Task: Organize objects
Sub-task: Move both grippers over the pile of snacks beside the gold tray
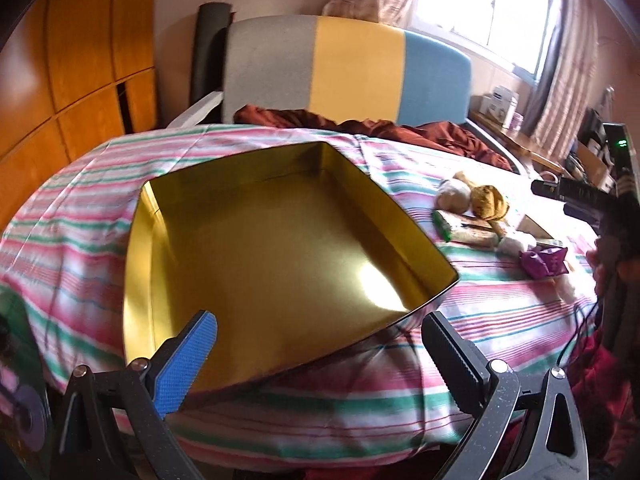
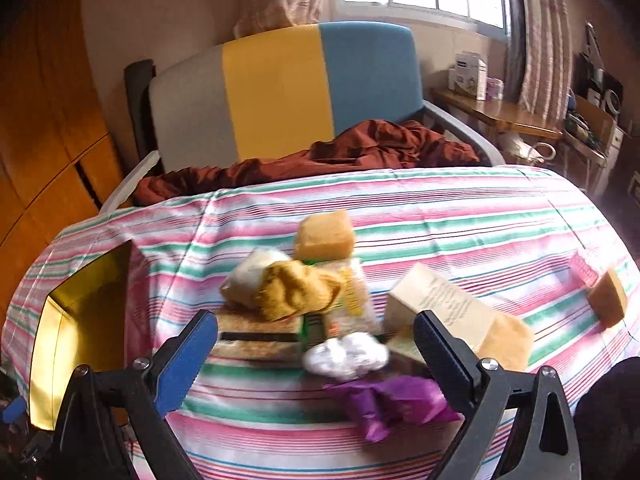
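Left gripper (image 1: 320, 344): jaws spread wide, holding nothing; poised over the near edge of the gold tin
Right gripper (image 2: 316, 344): jaws released and apart, nothing between them; above the near side of the pile of small things
Gold tin (image 1: 260, 248): open, nothing inside, resting on the striped cloth (image 1: 500, 312); left of the pile
Near pile: purple wrapper (image 2: 396, 400) nearest; crumpled white wad (image 2: 346, 354) just behind it; flat packet (image 2: 260, 338) to the left
Farther pile: mustard cloth (image 2: 298, 288) lying on the packet; tan sponge block (image 2: 325, 236) behind; beige box (image 2: 448, 304) to the right
Far right: a second sponge (image 2: 608, 298), well apart
Background: rust-red blanket (image 2: 360, 148); grey, yellow and blue headboard (image 2: 280, 88)
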